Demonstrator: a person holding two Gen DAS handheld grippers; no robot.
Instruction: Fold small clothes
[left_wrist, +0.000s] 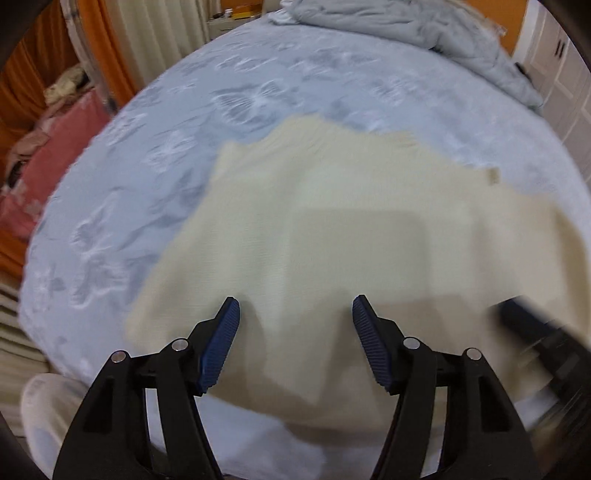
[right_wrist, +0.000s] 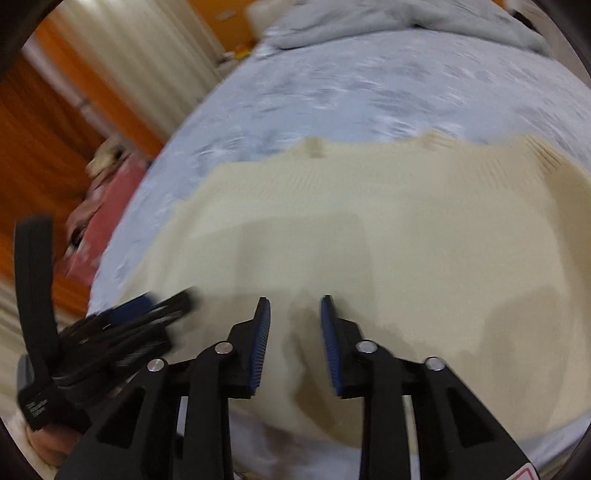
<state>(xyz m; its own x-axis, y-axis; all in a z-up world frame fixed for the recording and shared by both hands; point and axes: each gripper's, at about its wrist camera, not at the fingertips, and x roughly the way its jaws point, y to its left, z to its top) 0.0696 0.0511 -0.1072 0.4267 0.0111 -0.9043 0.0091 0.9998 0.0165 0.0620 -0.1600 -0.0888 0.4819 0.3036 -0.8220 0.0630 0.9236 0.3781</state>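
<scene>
Pale blue butterfly-patterned bedspread (left_wrist: 258, 96) carries a cream knit garment (left_wrist: 332, 229) lying flat, seemingly partly folded; more folds likely remain, as left gripper (left_wrist: 295, 317), jaws wide, and right gripper (right_wrist: 295, 314), narrower, both empty, hover over its near edge

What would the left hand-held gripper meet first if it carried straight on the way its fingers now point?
Most likely the cream knitted garment spread on the blue bedspread. The left hand-held gripper is open, with nothing between its fingers and the cloth ahead. Depth is unclear through the blur, so how near it is cannot be judged.
</scene>
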